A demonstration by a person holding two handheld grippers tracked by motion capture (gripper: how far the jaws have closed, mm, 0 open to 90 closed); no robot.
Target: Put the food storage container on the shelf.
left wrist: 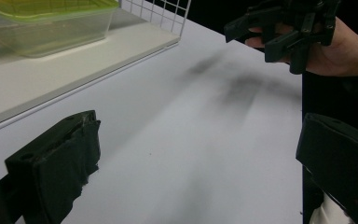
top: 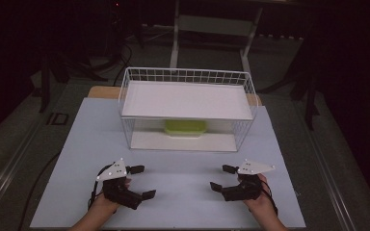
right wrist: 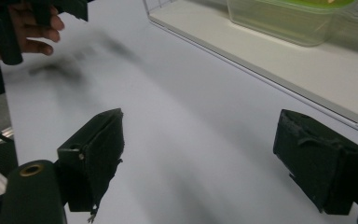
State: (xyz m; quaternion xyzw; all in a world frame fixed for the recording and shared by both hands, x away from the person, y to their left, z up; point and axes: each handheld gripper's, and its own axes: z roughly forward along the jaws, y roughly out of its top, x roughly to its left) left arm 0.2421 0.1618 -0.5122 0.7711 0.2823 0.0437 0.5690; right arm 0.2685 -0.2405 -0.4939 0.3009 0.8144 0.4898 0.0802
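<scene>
Green-lidded container (top: 185, 128) sits on the lower shelf of the white wire rack (top: 241, 77), at the far middle of the table (top: 91, 134), well apart from both grippers. Nearest us, the left gripper (top: 142, 182) rests at the near left, jaws spread wide with nothing between them; the left gripper view confirms the gap, bare tabletop showing between the two black pads (left wrist: 60, 158). Over at the near right, the right gripper (top: 221, 177) mirrors it, jaws apart and empty, pointing inward. Both hands sit low on the table, so by my reading this is the very start: no reach begun, nothing touched. Farther out, the rack's lower shelf (right wrist: 279, 60) opens toward the person, and the clear tub (right wrist: 284, 18) stands just inside. The next move looks to call for a forward reach under the upper shelf (top: 183, 98), jaws staying wide enough to take the container's rim or side without catching the wire.
</scene>
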